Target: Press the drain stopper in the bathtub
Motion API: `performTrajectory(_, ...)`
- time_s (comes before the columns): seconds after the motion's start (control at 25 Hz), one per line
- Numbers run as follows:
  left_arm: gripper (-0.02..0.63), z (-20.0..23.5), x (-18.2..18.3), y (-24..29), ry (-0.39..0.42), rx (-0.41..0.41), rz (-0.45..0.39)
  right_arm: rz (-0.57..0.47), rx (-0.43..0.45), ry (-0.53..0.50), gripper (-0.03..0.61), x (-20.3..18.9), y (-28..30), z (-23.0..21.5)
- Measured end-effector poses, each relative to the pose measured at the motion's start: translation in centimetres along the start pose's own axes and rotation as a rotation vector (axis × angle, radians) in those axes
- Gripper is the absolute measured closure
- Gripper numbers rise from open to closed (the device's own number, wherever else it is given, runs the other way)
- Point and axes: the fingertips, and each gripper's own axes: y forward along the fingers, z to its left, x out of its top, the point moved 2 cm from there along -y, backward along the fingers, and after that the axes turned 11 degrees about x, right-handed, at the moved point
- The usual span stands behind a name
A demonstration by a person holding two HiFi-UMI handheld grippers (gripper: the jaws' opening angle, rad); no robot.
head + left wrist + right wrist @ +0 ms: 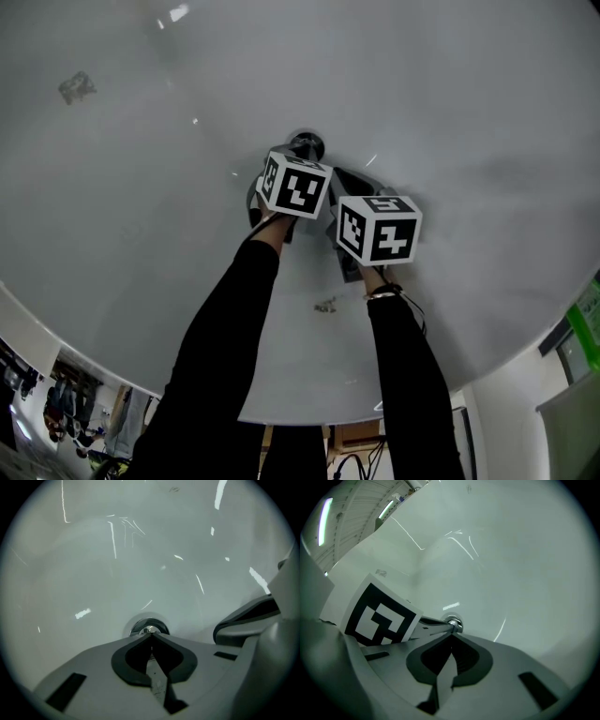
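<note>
The drain stopper (149, 628), a small round chrome cap, sits in the floor of the white bathtub (422, 94). The left gripper (151, 638), jaws closed and empty, points its tip onto it. The press looks under way, and next calls for a straight downward push. The right gripper (451, 638), likewise closed on nothing, hangs just beside.

Indoor hall; strip lights (322, 521) above white bathtub (422, 94).
</note>
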Motion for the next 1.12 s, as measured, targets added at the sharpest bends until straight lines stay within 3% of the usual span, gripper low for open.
performTrajectory(0.36, 0.606, -0.1, 0.3, -1.3, -0.011, -0.009, -0.032, -0.008, -0.009, 0.016, 0.582, 0.0, -0.5, 0.1)
performTrajectory(0.76, 0.606, 0.0, 0.3, -1.4, -0.040, -0.042, 0.014, -0.014, -0.023, 0.022, 0.583, -0.2, -1.3, 0.2)
performTrajectory(1.12, 0.606, 1.2, 0.8, -4.3, -0.037, -0.044, -0.029, -0.009, -0.056, 0.032, 0.581, -0.3, -2.6, 0.9)
